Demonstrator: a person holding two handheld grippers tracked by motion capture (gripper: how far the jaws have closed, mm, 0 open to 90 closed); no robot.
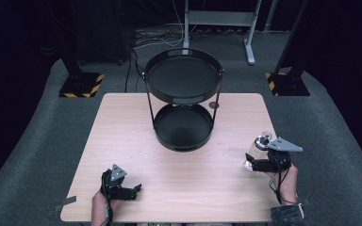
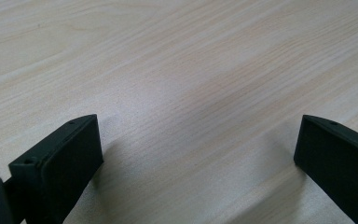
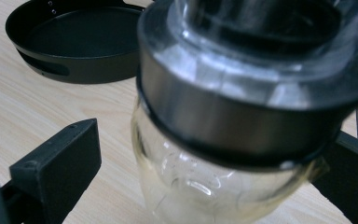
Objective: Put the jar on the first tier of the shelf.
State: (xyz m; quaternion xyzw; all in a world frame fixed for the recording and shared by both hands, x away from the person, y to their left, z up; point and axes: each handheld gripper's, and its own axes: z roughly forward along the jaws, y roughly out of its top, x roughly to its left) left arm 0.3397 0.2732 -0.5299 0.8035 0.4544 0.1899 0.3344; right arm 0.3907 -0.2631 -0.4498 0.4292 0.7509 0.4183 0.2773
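Wooden table (image 1: pixel 179 169), right gripper (image 1: pixel 259 162) fingers around glass jar (image 3: pixel 223 140), left gripper (image 1: pixel 127 190) spread

Both grippers are black, the left gripper (image 1: pixel 134 189) and right gripper (image 1: pixel 248 161) each topped by a grey three-cornered plate, with flat blocky jaws showing small screw holes; a dark wrist cuff.
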